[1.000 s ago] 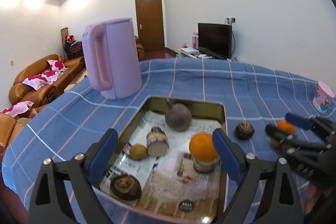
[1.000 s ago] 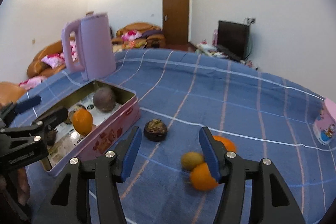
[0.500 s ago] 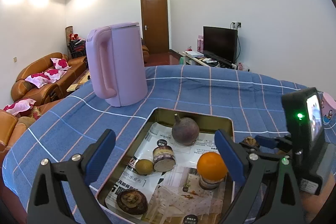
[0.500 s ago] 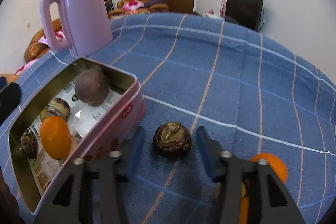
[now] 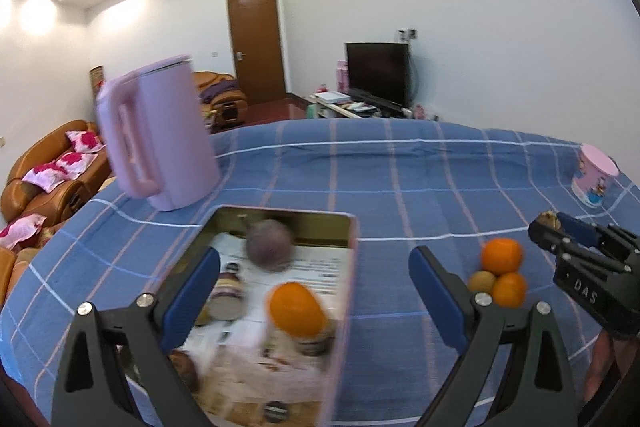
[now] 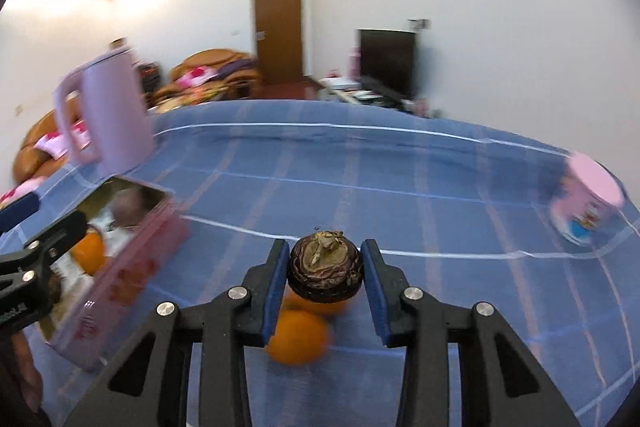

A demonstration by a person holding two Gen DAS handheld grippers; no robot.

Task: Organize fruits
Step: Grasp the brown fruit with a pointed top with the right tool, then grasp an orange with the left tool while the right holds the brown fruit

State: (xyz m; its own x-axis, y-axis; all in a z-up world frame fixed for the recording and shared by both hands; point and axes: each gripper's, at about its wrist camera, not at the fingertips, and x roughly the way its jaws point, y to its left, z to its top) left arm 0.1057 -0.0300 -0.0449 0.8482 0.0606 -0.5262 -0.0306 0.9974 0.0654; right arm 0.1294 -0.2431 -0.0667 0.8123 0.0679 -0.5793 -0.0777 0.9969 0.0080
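Note:
My right gripper (image 6: 325, 255) is shut on a dark brown mangosteen (image 6: 326, 273), its blue pads pressing both sides, and holds it off the blue checked cloth. Below it lie two oranges (image 6: 298, 337). In the left wrist view the same gripper (image 5: 548, 223) shows at the right above two oranges (image 5: 502, 256) and a kiwi (image 5: 481, 280). My left gripper (image 5: 314, 254) is open, with nothing between its pads, over the right wall of the open pink tin (image 5: 348, 267). An orange (image 5: 296, 309), a purple fruit (image 5: 269, 245) and other blurred fruit lie in the tin.
A tall lilac kettle (image 5: 156, 139) stands behind the tin at the left. A pink printed cup (image 5: 594, 181) stands near the table's right edge. Bare blue cloth lies between the tin and the loose fruit. Sofas, a door and a television are beyond the table.
My right gripper has closed on the mangosteen and lifted it off the cloth. My left gripper has shifted, so the tin now sits further left in its view.

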